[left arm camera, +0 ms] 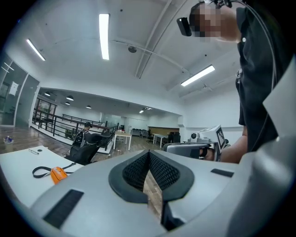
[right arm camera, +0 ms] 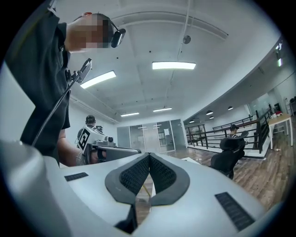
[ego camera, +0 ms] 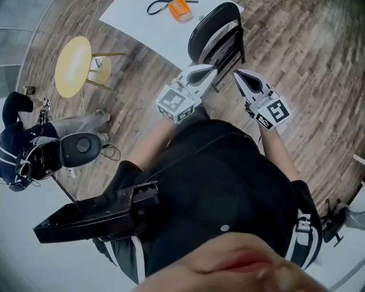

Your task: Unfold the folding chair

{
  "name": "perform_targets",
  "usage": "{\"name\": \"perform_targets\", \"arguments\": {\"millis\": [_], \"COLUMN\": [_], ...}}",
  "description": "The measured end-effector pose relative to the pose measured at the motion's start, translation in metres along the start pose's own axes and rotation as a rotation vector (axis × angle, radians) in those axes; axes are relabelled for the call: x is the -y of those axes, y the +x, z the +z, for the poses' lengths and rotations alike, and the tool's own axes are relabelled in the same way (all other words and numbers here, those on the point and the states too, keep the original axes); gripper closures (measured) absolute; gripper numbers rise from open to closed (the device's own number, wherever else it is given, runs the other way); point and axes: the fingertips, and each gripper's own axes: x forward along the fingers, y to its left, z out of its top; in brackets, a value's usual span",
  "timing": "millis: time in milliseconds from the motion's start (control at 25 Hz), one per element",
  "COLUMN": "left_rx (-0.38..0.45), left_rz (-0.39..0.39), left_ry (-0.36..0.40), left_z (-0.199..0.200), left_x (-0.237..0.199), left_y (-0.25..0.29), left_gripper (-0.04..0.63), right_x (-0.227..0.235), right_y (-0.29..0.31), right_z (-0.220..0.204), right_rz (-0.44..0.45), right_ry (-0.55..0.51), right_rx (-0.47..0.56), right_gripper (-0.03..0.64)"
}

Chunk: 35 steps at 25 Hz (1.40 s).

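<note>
Wooden floor (ego camera: 296, 57) all round. Up top, a white bench (ego camera: 137, 25) carries a small orange item (ego camera: 179, 9), with a black strap (ego camera: 157, 7) beside it. Further left, a small round yellow table (ego camera: 73, 65). At the far left, a person in a dark top (ego camera: 23, 142) sits low. Overhead, a long ceiling light (left arm camera: 104, 36) is glowing.

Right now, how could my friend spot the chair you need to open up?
Find the big white table at the top of the head view. The folding chair stands on the wooden floor by the table's right end. It is black and folded shut, unlike the round yellow table far to its left.
</note>
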Motion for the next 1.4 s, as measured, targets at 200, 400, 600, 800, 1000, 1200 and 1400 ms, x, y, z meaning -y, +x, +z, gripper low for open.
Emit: {"name": "perform_targets", "arguments": {"millis": [200, 400, 600, 800, 1000, 1200, 1400], "left_rx": [-0.017, -0.079, -0.194, -0.329, -0.440, -0.562, -0.712], "left_rz": [-0.036, -0.056, -0.137, -0.180, -0.148, -0.061, -0.006], "left_ry": [0.003, -0.050, -0.144, -0.171, -0.165, -0.192, -0.234], "left_z": [0.005, -0.011, -0.047, -0.083, -0.112, -0.147, -0.179], "left_x": [-0.062, -0.130, -0.179, -0.215, -0.245, -0.271, -0.289], "left_y": [0.009, 0.015, 0.036, 0.061, 0.090, 0.118, 0.143], "left_gripper": [0.591, 0.591, 0.589, 0.563, 0.511, 0.429, 0.391], "right_x": [0.031, 0.060, 0.087, 0.109, 0.129, 0.134, 0.129], "right_y": [0.053, 0.107, 0.139, 0.154, 0.165, 0.160, 0.149], "right_z": [-0.004, -0.014, -0.036, -0.067, -0.085, -0.102, -0.121], "right_rz": [-0.067, -0.149, -0.254, -0.357, -0.401, -0.403, -0.404], "right_ry": [0.009, 0.017, 0.051, 0.066, 0.127, 0.181, 0.232], "right_rx": [-0.010, -0.022, -0.057, -0.102, -0.104, -0.135, -0.165], "right_gripper": [0.609, 0.609, 0.609, 0.609, 0.609, 0.609, 0.609]}}
